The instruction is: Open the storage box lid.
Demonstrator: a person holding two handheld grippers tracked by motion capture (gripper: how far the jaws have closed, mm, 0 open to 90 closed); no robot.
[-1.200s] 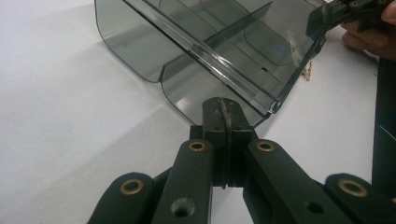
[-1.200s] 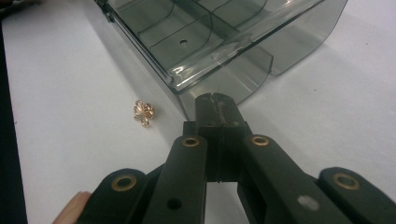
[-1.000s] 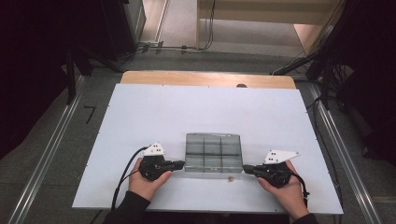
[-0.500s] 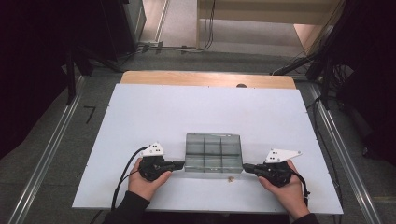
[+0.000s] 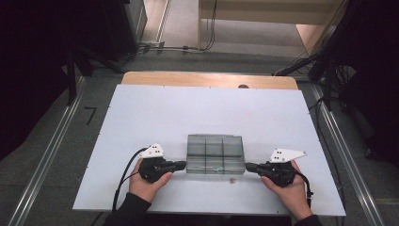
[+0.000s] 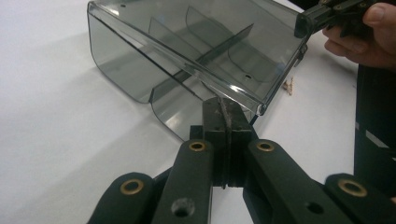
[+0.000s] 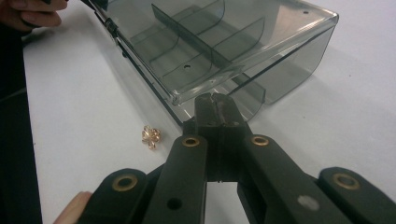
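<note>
On the white desk [image 5: 141, 117], toward its near edge, a smoke-grey transparent organiser box [image 5: 215, 154] with inner dividers was seen set between two hand-held grippers. The left hand-held gripper [image 5: 181, 165] was held at the box's left end, its jaws pressed together on the clear edge there, as was shown in the left gripper view, where the box's wall was pinched between the black jaws. The right hand-held gripper [image 5: 250, 166] was held at the opposite end, its jaws likewise closed on the box's edge. Each tool was gripped by a hand entering from the bottom of the high view, the left hand [image 5: 148, 181] and the right hand [image 5: 288, 190] being kept well apart. A small gold-coloured flower-shaped trinket [image 7: 151, 136] was seen lying loose on the desk just beside the box's near side, closer to the right hand-held gripper.
</note>
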